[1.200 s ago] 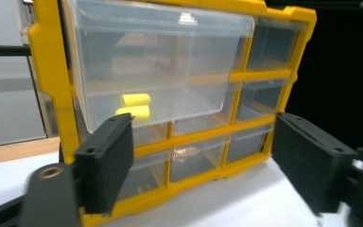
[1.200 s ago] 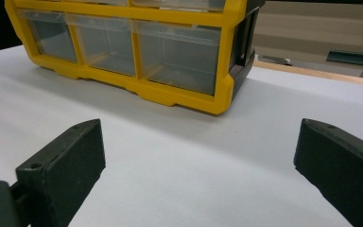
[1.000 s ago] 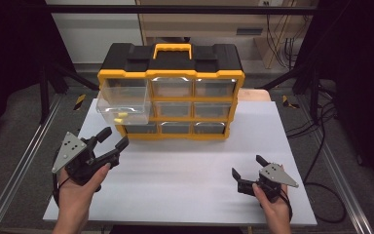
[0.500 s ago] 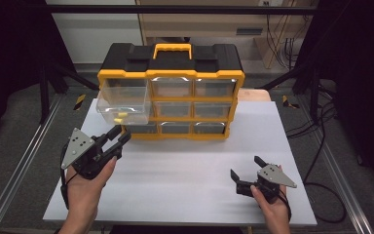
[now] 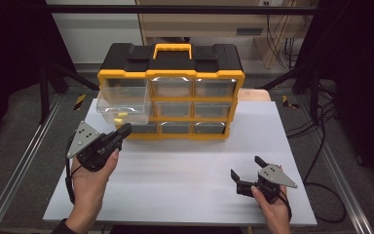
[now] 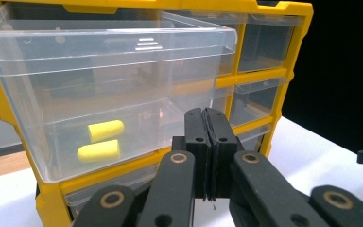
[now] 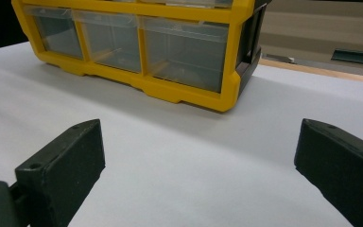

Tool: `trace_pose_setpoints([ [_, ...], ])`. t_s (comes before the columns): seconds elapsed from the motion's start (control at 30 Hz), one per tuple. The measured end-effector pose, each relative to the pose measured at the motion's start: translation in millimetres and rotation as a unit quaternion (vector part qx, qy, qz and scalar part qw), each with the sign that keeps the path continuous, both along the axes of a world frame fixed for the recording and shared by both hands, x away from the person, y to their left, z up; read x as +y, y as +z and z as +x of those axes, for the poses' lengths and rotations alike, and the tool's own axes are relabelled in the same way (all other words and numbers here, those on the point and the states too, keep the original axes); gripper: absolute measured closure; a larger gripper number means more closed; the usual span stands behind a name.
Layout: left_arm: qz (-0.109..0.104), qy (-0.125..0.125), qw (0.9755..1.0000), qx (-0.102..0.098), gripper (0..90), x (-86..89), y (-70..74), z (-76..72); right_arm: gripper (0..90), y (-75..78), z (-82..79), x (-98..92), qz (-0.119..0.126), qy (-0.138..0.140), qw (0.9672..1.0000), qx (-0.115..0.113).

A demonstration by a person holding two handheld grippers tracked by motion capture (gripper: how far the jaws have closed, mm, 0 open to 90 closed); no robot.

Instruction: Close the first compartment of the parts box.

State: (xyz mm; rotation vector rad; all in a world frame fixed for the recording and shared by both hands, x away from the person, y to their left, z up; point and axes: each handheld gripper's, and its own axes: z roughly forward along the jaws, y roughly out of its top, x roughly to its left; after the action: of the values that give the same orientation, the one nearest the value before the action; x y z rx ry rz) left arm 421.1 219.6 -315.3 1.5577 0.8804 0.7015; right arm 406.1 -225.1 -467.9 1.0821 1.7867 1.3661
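1. White tabletop (image 5: 185, 170) inside a dark framed cell; cables on the floor at 3 o'clock, pale cabinets at 12.
2. Yellow-and-black drawer organiser (image 5: 171, 92) stands at 12 o'clock on the table, carry handle on top, clear drawers in rows.
3. Top-left large drawer (image 5: 124, 100) is pulled out toward the person; in the left gripper view, two yellow foam earplugs (image 6: 101, 140) lie on its floor, near the front wall.
4. No readable labels or brand marks.
5. Left gripper (image 5: 124, 130) at 9 o'clock, tips pointing at the organiser's lower-left corner, just below the open drawer. Jaws have just been closing and now meet pad to pad, nothing between them.
6. Left hand (image 5: 91, 176) grips from below, forearm coming in from 7 o'clock.
7. Right gripper (image 5: 246, 174) at 5 o'clock, low over the table, well apart from the organiser; jaws wide apart, holding nothing, aimed at the organiser's lower right corner.
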Motion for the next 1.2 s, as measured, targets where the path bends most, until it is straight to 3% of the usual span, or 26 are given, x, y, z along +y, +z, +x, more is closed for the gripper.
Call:
trace_pose_setpoints([
  [0.13, -0.002, 0.002, 1.0, 0.009, 88.4, 0.5, 1.4, 4.7, 3.0, 0.0, 0.1, 0.0, -0.001, 0.001, 1.0, -0.002],
  [0.7, 0.007, 0.018, 0.9997, 0.012, 88.1, -1.4, 4.0, 18.5, 3.0, -0.3, 0.3, 1.1, -0.011, -0.002, 0.9999, -0.001],
  [1.2, 0.005, 0.015, 0.9997, 0.02, 89.3, -3.8, 6.4, 26.0, 3.0, 0.1, -0.3, 0.6, -0.009, -0.004, 0.9999, -0.002],
])
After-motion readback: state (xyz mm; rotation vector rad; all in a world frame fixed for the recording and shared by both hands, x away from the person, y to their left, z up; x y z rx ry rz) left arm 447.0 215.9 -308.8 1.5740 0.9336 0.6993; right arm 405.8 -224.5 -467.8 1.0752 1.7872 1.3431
